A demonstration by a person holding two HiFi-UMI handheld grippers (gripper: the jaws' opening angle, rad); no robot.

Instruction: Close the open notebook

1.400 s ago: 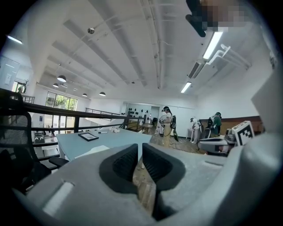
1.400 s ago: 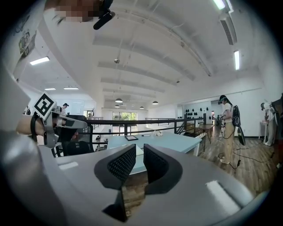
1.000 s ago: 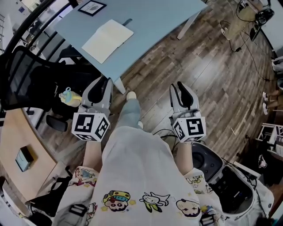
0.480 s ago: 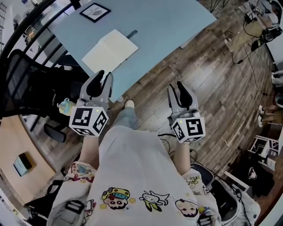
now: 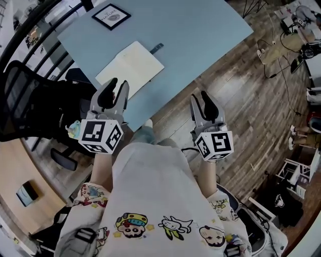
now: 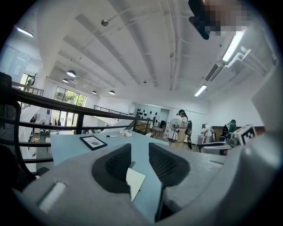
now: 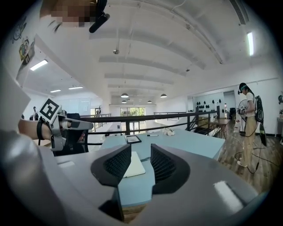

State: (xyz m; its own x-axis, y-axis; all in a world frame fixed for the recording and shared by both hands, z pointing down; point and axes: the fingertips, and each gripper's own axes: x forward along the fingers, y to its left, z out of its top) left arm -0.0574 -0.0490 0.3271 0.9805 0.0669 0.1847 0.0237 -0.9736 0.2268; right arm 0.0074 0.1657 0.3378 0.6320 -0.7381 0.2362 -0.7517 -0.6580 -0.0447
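Notebook: open, flat on the blue table, near its near corner; untouched.
Left gripper: jaws apart, just been opening, nothing between them.
Right gripper: the same, part-open and empty.
Change: the table sits closer in the head view than a second ago; judged an approach, closing not begun.
Head view only: both blank pages, framed picture beyond.
Right gripper view only: the left gripper's marker cube beside the table.
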